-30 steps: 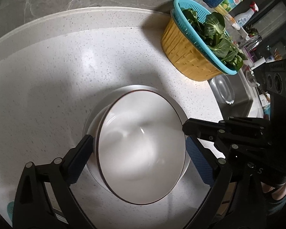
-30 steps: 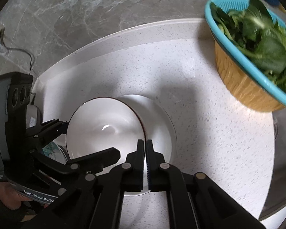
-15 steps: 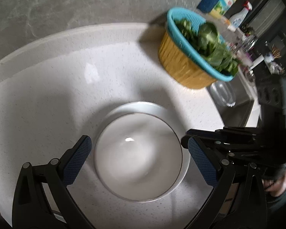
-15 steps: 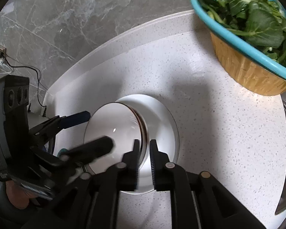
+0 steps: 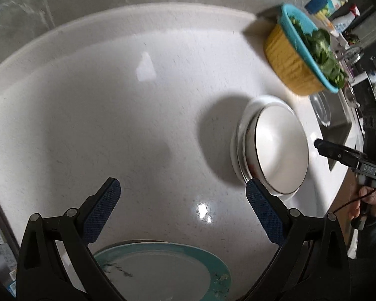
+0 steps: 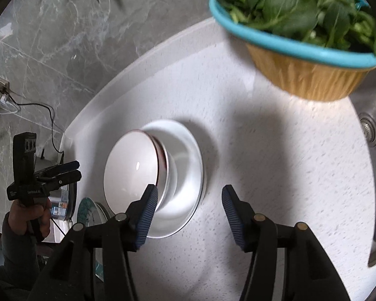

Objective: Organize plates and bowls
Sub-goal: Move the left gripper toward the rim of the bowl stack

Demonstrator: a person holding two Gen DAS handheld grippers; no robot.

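A white bowl with a dark red rim (image 5: 280,150) (image 6: 131,169) sits nested in a wider white bowl (image 5: 240,135) (image 6: 185,173) on the white counter. My left gripper (image 5: 180,205) is open and empty, left of the stack and above a teal-rimmed plate (image 5: 163,268), which shows small at the left in the right wrist view (image 6: 86,212). My right gripper (image 6: 189,213) is open and empty just in front of the stack, its left finger (image 6: 145,215) overlapping the bowls' near edge.
A yellow basket with a teal colander of leafy greens (image 5: 305,57) (image 6: 303,42) stands beyond the bowls. A sink (image 6: 373,135) lies to the right, with a glass lid (image 5: 322,106) in it. Bottles (image 5: 336,2) stand far back. A marble wall backs the counter.
The right gripper has opened and let go of the red-rimmed bowl, now resting in the wider bowl. The left gripper has drawn back to the left, bringing the teal plate into view.
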